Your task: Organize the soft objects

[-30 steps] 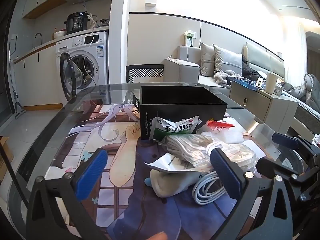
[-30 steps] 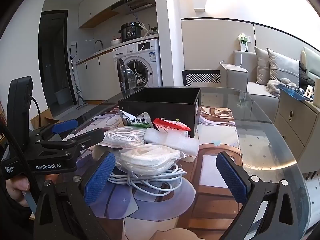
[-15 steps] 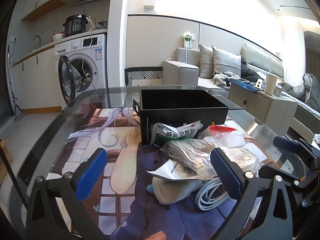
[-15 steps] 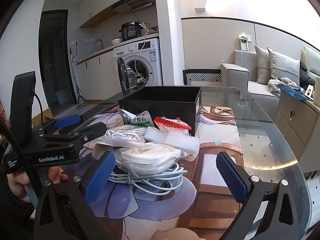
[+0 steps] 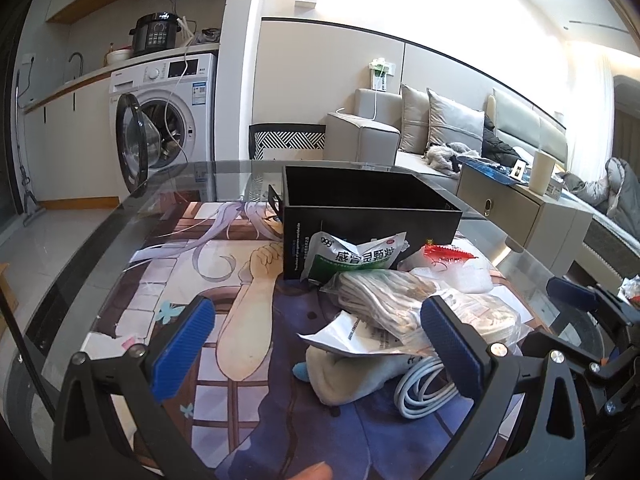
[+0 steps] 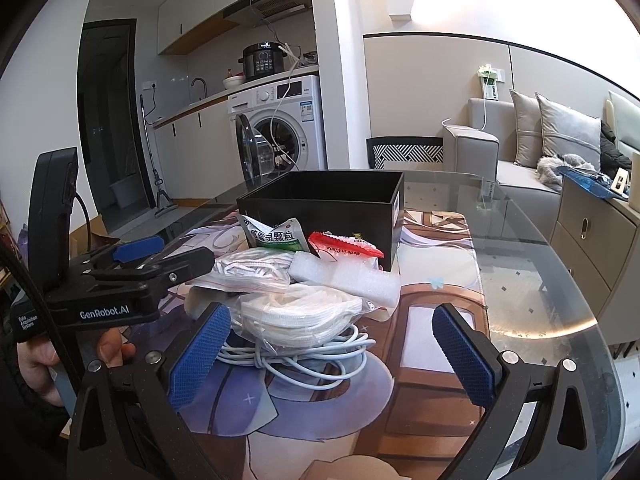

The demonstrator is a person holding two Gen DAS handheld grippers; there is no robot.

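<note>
Nearest, the right gripper hangs low over the printed mat with its blue-padded fingers spread wide and empty; the left gripper is likewise spread and empty, its right pad just in front of the heap. Between and just beyond the pads lies the pile of soft goods: a coil of white cable at the bottom, a clear bag of white cloth on top of it, a pale sock under a loose paper sheet, and a second bagged white bundle behind. Farther back rest a white foam pad, a red sachet and a green medicine pouch, the pouch leaning against the near wall of the open black box, the probable destination. Judged from this layout, the step is a first pick. It is best done by taking the topmost bag alone, closing on the bunched cloth rather than slippery film, and lifting straight up so the cable beneath is not snagged and dragged along.
</note>
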